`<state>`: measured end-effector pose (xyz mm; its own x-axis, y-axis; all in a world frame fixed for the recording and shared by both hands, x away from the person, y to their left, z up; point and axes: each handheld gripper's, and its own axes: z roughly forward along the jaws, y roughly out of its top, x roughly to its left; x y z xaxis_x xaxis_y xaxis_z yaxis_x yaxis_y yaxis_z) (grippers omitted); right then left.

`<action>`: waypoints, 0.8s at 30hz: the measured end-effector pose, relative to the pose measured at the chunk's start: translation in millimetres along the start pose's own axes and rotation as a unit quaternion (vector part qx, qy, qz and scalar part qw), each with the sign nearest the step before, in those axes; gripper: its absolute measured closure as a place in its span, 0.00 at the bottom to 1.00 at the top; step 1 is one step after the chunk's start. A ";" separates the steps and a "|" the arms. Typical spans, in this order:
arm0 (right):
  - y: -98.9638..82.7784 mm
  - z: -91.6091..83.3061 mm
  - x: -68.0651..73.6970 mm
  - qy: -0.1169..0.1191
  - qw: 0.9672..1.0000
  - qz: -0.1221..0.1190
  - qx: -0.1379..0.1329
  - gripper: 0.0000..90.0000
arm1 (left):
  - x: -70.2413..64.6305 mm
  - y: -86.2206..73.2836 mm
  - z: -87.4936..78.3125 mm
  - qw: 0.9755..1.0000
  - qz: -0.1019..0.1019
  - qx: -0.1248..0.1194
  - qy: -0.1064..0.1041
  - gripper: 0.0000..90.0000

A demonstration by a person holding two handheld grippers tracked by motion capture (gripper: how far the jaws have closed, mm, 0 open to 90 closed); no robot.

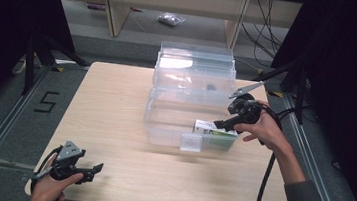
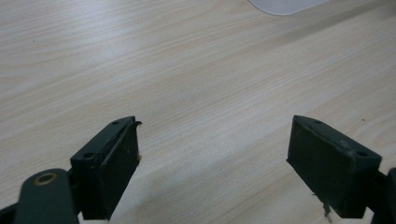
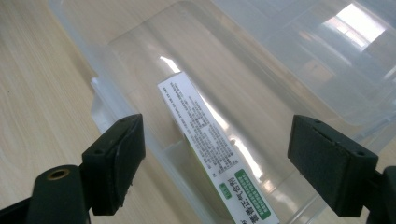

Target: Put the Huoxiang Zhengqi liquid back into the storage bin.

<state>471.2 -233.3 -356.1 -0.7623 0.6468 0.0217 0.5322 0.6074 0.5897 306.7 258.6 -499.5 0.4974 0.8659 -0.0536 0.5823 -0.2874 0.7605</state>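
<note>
Box: small white-and-green carton [image 3: 212, 154] lying in the near right corner of the clear bin [image 1: 164, 124], printed side up; in the high view it sits at [image 1: 212, 129] against the bin's front wall.
Bin: see-through plastic, open-topped, front latch tab [image 1: 191, 142] facing the person; a second clear container [image 1: 195, 67] stands just behind it, touching or nearly so.
Right hand-held gripper: [image 1: 232, 119] hangs over the carton, angled down into the bin; its own view [image 3: 215, 163] has the jaws spread wide, the carton between and below them, nothing pinched.
Left hand-held gripper: [image 1: 81, 170] rests low near the table's front left corner, well apart from the bin; jaws spread [image 2: 212, 163] over bare wood.
Step, as judged: either the carton has just been let go or the reach to pick it is beginning; cannot tell which.
Next move calls for: a straight rise or descent that keeps the jaws off the bin's right and front walls.
Edges: carton is tight to the corner, so little side room there.
Open room: table [image 1: 116, 104] is bare left of the bin and in front of it.
</note>
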 end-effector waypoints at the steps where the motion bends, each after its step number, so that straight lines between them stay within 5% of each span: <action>1: -0.2 0.1 0.2 0.004 1.000 -0.010 -0.004 0.22 | 0.4 0.0 0.0 1.000 0.002 0.003 -0.002 0.18; 13: -6.1 -2.6 10.3 0.010 1.000 -0.006 -0.016 0.22 | 0.3 0.1 0.1 1.000 0.001 0.003 -0.002 0.18; 15: -7.9 -4.7 16.3 0.009 0.999 0.031 -0.007 0.22 | 0.4 0.2 0.1 1.000 0.001 0.003 -0.002 0.18; 21: -13.0 1.7 16.4 -0.002 0.999 -0.018 -0.031 0.22 | 0.7 -0.3 0.5 1.000 -0.002 -0.002 0.000 0.18; 24: -15.1 1.2 20.2 -0.004 0.999 -0.001 -0.033 0.22 | 1.0 -0.1 -0.4 1.000 0.003 0.002 0.000 0.18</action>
<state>448.2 -228.8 -365.5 -0.7609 0.6487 0.0144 0.5046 0.5776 0.6417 306.9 259.6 -499.3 0.5007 0.8642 -0.0500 0.5829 -0.2938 0.7576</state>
